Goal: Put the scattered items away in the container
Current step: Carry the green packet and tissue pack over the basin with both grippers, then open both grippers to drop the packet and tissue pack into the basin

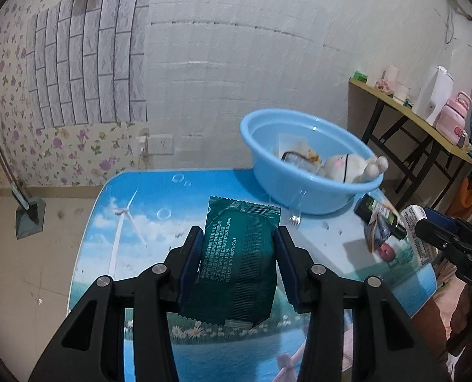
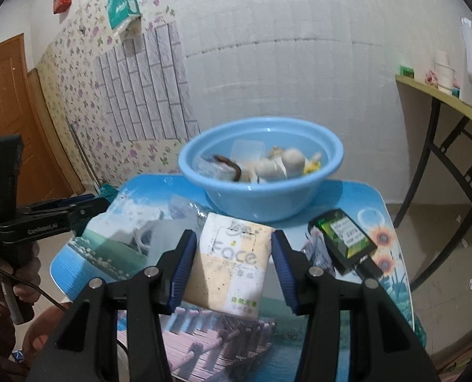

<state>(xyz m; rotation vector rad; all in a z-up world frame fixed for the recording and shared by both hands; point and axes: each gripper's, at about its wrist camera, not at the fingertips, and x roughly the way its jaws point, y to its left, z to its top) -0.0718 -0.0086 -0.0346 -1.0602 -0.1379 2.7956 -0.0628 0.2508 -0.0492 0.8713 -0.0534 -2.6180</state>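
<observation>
My left gripper [image 1: 238,245] is shut on a dark green sachet [image 1: 240,264] and holds it above the small picture-printed table [image 1: 134,222]. My right gripper [image 2: 232,248] is shut on a cream tissue pack marked "Face" [image 2: 229,261] over the same table [image 2: 373,197]. The light blue basin [image 1: 303,159], also in the right wrist view [image 2: 258,165], stands at the table's far side and holds a white plush toy [image 1: 347,165], a clear wrapper and other small items. The right gripper shows at the right edge of the left wrist view [image 1: 427,226], and the left gripper at the left of the right wrist view [image 2: 86,207].
A dark green box [image 2: 344,235] and a crumpled wrapper [image 2: 315,248] lie right of the tissue pack; they also show in the left wrist view [image 1: 379,213]. A clear plastic bag [image 2: 159,226] lies on the table's left. A yellow side table [image 1: 411,108] with cups stands at the right wall.
</observation>
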